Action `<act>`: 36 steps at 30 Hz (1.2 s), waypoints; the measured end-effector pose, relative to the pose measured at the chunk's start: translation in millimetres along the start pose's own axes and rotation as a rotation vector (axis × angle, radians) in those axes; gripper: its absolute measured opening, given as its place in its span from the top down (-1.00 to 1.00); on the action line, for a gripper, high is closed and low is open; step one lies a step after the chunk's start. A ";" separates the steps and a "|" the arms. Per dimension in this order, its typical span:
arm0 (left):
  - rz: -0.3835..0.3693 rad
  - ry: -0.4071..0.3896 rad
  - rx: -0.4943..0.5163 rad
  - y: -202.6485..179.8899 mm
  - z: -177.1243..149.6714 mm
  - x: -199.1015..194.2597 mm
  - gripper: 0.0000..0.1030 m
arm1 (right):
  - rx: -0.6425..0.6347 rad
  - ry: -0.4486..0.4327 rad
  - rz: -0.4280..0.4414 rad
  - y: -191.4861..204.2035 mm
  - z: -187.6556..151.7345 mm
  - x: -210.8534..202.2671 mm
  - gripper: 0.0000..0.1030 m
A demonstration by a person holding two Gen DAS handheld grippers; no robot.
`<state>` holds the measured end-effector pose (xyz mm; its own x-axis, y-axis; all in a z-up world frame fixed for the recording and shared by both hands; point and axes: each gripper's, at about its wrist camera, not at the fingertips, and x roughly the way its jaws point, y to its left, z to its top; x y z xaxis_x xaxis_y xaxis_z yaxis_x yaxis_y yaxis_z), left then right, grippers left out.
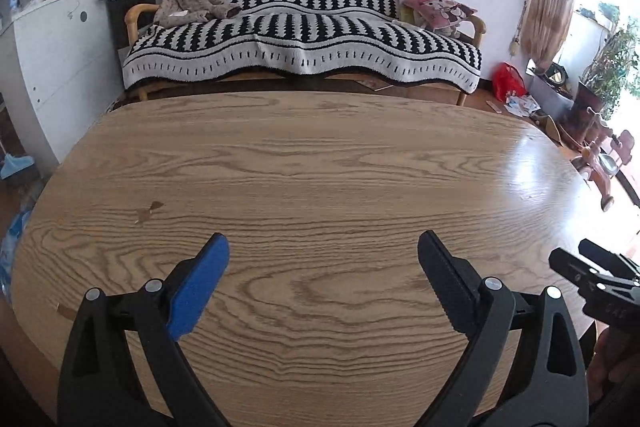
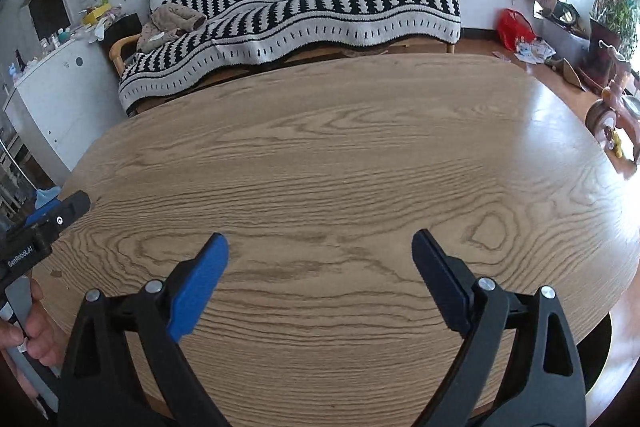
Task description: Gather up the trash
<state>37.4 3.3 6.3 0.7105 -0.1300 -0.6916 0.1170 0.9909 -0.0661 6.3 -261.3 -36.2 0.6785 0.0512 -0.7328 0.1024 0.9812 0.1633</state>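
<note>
Fingers of both grippers stand wide apart and hold nothing: the left gripper [image 1: 323, 247] hovers low over the near part of the wooden table [image 1: 320, 167], and the right gripper [image 2: 320, 247] does the same just beside it, so each one shows at the edge of the other's view. Between the fingers I see only bare wood grain. A small brown mark [image 1: 150, 210] lies on the tabletop to the left, but I cannot tell if it is a scrap or only a stain in the surface. No piece of trash is visible on the table, and no bin or bag for collecting is visible either. Behind the table stands a sofa [image 1: 300, 39] with a black and white striped cover, with a crumpled beige cloth [image 1: 196, 5] on its left end and a pink cushion [image 1: 440, 9] on its right end. Farther right, on the floor near the wall, lie a red bag [image 1: 508, 81] and scattered paper scraps [image 1: 520, 105]; these look like the most probable trash. My judgement is that either the table part is finished or the work is not yet started, and the floor scraps remain.
</note>
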 end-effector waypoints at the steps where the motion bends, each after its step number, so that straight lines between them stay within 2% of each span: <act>1: -0.001 -0.006 0.006 -3.2 1.2 -0.4 -0.79 | 0.001 0.001 0.000 -3.9 -2.1 -2.1 -0.74; 8: -0.003 -0.008 0.038 -15.6 -3.2 -1.5 -0.79 | -0.008 -0.007 -0.008 -8.3 -3.8 -5.8 -0.75; 36: -0.018 0.018 0.040 -20.1 -6.8 6.9 -0.79 | -0.004 -0.003 -0.025 -14.7 -6.9 -6.7 -0.76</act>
<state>35.2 -17.3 -2.1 0.6954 -0.1463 -0.7035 0.1574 0.9863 -0.0495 -4.8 -274.8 -38.3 0.6778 0.0256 -0.7348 0.1165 0.9830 0.1417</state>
